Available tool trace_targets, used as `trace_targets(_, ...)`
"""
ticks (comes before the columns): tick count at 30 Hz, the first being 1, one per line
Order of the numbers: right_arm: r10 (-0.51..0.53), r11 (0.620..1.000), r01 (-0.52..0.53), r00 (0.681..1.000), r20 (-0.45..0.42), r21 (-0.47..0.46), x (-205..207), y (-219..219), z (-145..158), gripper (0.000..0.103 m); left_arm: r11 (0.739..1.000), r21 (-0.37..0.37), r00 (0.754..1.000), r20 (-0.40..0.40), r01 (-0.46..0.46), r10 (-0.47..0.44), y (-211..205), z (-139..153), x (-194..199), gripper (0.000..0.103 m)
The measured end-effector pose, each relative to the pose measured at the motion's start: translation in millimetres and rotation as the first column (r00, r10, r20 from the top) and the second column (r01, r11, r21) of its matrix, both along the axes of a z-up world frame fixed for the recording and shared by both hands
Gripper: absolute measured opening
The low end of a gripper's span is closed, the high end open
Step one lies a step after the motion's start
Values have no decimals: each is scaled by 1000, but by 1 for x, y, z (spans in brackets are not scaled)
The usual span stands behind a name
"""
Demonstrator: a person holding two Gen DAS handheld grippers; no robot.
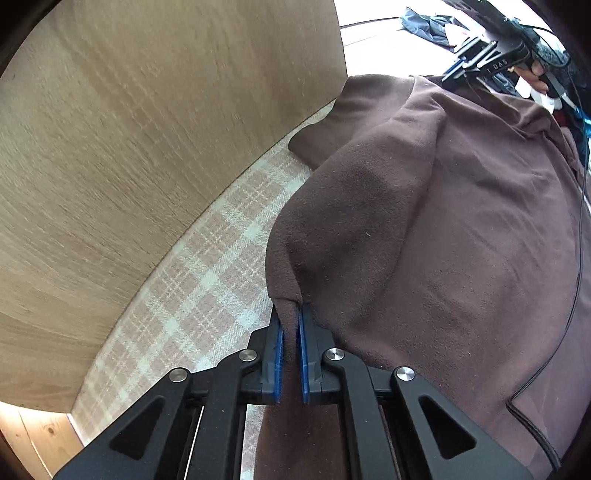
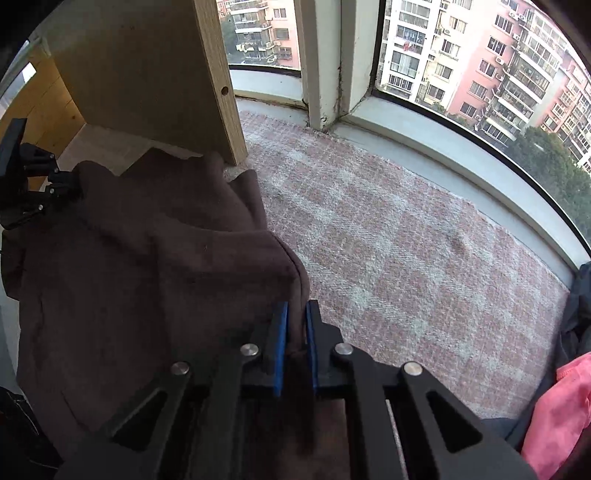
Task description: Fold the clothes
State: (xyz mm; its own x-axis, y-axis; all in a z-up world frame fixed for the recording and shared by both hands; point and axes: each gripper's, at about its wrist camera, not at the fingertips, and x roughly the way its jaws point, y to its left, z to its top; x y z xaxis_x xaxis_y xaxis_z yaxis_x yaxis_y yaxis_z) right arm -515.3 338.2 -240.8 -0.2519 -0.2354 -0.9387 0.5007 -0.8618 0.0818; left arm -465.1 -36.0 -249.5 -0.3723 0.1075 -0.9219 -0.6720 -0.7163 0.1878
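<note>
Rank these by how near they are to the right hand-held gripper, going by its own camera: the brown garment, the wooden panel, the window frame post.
1. The brown garment: pinched between the pads of the right hand-held gripper, spreading to the left.
2. The wooden panel: standing beyond the garment, upper left.
3. The window frame post: at the far edge of the plaid mat, top centre.

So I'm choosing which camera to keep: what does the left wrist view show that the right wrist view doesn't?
Only the left wrist view: blue clothes heaped far off, and a hand. Only the right wrist view: the window, a pink garment. Both: the brown fleece on the checked blanket beside the wooden panel, with the left gripper and right gripper each pinching its edge.
</note>
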Motion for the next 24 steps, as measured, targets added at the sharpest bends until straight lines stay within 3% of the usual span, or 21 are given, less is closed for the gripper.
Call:
trace_targets(2,-17,999,16,999,27,30,-1,5,4,15,1000,-4,1000,6,12,-12,-1,-1,7,6)
trace_targets(4,-103,994,101,994,39,46,-11,9,10,28,1000,-8,999,24,22,-22,-2,-4,13,6)
trace_targets(7,-150,986,152,988,33,-70,-31,3,20,31,999,-15,999,26,35,-35,-2,-9,19,6)
trace_targets(12,-76,988,82,996,51,-130,-55,-43,2,31,999,-5,999,32,34,-34,-7,-13,28,6)
trace_targets(17,-15,997,17,999,29,-76,-53,-75,-14,31,1000,8,999,31,29,-29,-18,-15,41,6)
trace_targets(18,-6,998,7,1000,14,-69,-51,-79,-15,31,1000,7,999,29,29,-29,-19,-16,44,6)
trace_targets(21,-16,995,13,999,-37,-103,-45,-75,-7,8,1000,2,999,20,31,-31,-23,-15,53,6)
trace_targets(24,-73,988,47,981,-181,-145,-33,-62,19,8,999,-13,999,-11,38,-39,-26,-11,64,6)
